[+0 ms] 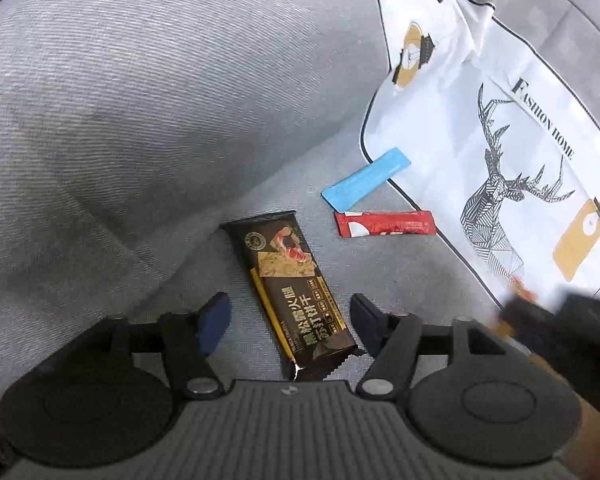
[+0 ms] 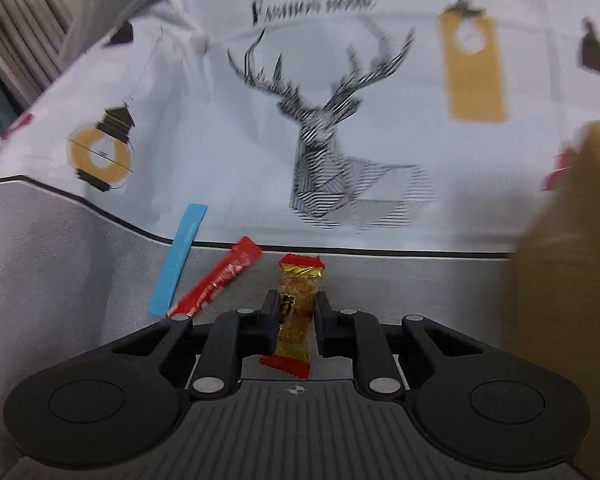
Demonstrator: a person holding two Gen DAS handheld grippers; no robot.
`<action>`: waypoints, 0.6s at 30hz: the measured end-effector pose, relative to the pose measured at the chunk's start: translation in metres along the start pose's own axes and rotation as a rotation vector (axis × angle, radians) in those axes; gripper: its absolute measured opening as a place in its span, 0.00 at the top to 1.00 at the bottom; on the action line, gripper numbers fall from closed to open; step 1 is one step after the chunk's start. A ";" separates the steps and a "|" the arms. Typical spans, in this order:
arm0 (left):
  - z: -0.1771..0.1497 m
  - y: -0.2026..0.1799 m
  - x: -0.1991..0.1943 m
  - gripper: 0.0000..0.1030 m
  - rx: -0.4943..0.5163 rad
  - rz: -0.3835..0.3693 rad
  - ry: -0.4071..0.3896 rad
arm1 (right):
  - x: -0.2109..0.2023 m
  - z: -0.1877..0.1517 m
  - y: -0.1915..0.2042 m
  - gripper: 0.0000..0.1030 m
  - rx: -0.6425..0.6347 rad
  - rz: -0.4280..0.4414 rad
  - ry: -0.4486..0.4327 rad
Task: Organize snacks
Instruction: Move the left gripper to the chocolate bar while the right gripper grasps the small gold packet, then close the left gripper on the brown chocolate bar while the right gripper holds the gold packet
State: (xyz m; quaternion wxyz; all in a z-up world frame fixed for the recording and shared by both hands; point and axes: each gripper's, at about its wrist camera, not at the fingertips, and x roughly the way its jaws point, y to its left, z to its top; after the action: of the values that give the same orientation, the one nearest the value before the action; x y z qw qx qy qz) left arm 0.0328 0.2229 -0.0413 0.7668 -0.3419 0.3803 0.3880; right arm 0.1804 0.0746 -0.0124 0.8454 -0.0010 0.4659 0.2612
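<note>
Item: gold-and-red candy packet (image 2: 297, 312), standing upright between the jaws of the right gripper (image 2: 296, 326), which is clenching it at mid-length over the grey sofa seat (image 2: 60, 248); both crimped ends are sticking out free, so the slick film is likely to be sliding or twisting if the grip is light. Adjacent: red sachet (image 2: 220, 280) and blue sachet (image 2: 179, 258) are lying just beside each other at the edge of the deer-print cushion (image 2: 220, 140). A blurred brown box (image 2: 560, 280) is crowding the right margin; a clipped wall could be knocking the packet loose. Elsewhere: the left gripper (image 1: 290, 320) is standing released, jaws wide, straddling the dark cracker pack (image 1: 292, 284) lying flat on the seat, pads apart from it; closing off-centre could be skidding it away.
</note>
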 end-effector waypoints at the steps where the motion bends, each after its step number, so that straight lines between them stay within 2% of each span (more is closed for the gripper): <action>1: 0.000 -0.002 0.002 0.27 0.011 0.004 0.009 | -0.011 -0.004 -0.002 0.81 -0.015 0.000 -0.010; 5: -0.002 -0.009 0.015 0.27 0.074 0.022 0.047 | -0.062 -0.029 -0.006 0.81 -0.063 -0.029 -0.053; 8: -0.005 -0.015 0.019 0.27 0.144 0.041 0.030 | -0.092 -0.055 -0.009 0.81 -0.048 -0.024 -0.061; 9: -0.006 -0.017 0.019 0.31 0.169 0.037 0.024 | -0.102 -0.065 -0.009 0.81 -0.048 -0.020 -0.061; 10: -0.007 -0.017 0.019 0.43 0.185 0.026 0.021 | -0.111 -0.074 -0.008 0.81 -0.050 -0.019 -0.063; 11: -0.008 -0.016 0.019 0.49 0.202 0.014 0.018 | -0.120 -0.083 -0.006 0.81 -0.053 -0.016 -0.064; 14: -0.010 -0.010 0.013 0.54 0.244 -0.007 0.020 | -0.143 -0.110 0.000 0.81 -0.064 -0.003 -0.065; 18: -0.012 0.005 0.002 0.56 0.270 -0.073 0.075 | -0.157 -0.150 0.012 0.81 -0.082 0.027 -0.039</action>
State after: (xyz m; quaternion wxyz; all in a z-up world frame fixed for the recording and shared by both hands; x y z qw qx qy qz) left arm 0.0252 0.2166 -0.0495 0.8047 -0.2635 0.4446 0.2923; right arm -0.0102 -0.0213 0.0298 0.8500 -0.0243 0.4380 0.2916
